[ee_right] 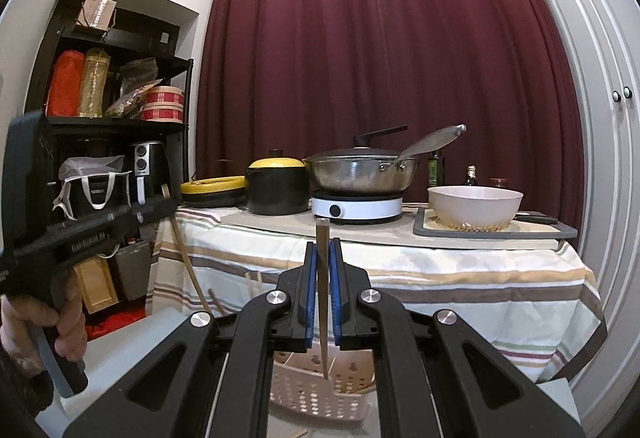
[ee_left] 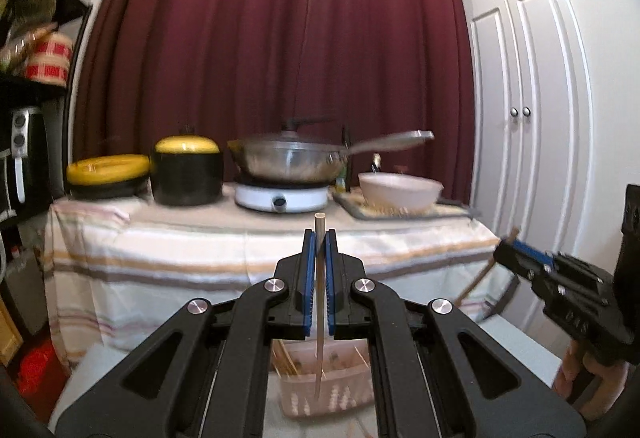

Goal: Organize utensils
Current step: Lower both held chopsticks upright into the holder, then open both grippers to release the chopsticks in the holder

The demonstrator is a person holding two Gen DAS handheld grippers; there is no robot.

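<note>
- Chopstick (ee_left: 319, 294) up front in the left wrist view: left gripper (ee_left: 319, 238) has its jaws clamped on it, long axis upright, tip hanging directly over the perforated basket (ee_left: 328, 394) below; right gripper (ee_left: 516, 252) is off to the side.
- Right wrist view now: right gripper (ee_right: 323, 250) pinches a darker chopstick (ee_right: 323, 298), likewise upright, its tip just above the basket (ee_right: 320, 394). Looks a straight downward drop for both.

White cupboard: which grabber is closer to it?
Right. The right gripper is out on the white cupboard side, between it and the left gripper. The left gripper is farther away, over toward the black shelf.
</note>
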